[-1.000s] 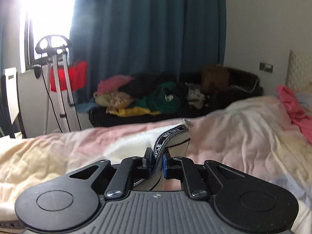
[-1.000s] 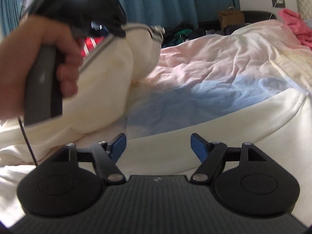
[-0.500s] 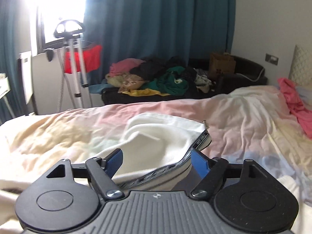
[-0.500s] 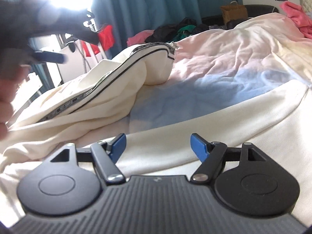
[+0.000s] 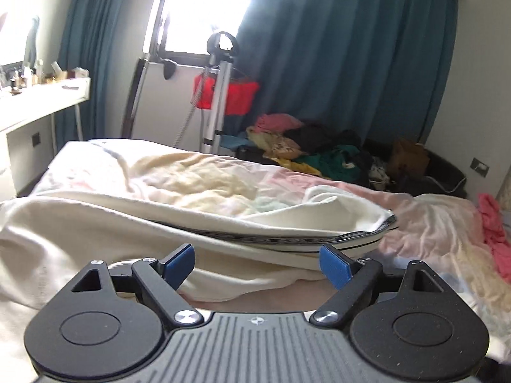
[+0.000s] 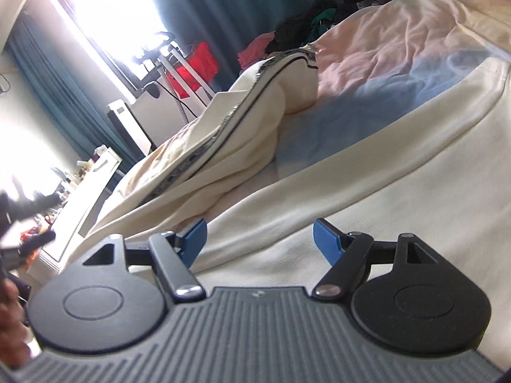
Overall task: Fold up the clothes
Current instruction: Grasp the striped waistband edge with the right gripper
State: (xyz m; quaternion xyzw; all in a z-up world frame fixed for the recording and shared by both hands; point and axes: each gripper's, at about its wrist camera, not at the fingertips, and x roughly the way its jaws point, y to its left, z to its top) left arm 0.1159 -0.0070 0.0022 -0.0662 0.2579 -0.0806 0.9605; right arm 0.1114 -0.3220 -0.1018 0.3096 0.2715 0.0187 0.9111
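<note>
A cream garment point(image 5: 95, 223) with a black patterned trim band point(image 5: 287, 241) lies on the bed, one part folded over and lying loosely. My left gripper point(image 5: 257, 263) is open and empty just in front of that fold. In the right wrist view the same garment point(image 6: 367, 198) spreads under my right gripper point(image 6: 260, 239), which is open, empty and tilted. The folded part with its trim point(image 6: 223, 127) rises to the left of it.
The pastel duvet point(image 5: 431, 233) covers the bed. A pink garment point(image 5: 493, 223) lies at its right. A clothes pile point(image 5: 303, 146) sits on a low bench by the teal curtain. A steamer stand point(image 5: 218, 95) and a white desk point(image 5: 35, 105) stand left.
My left gripper opened and let go of the trimmed edge, which dropped onto the bed, then drew back and turned left. My right gripper stayed open and tilted.
</note>
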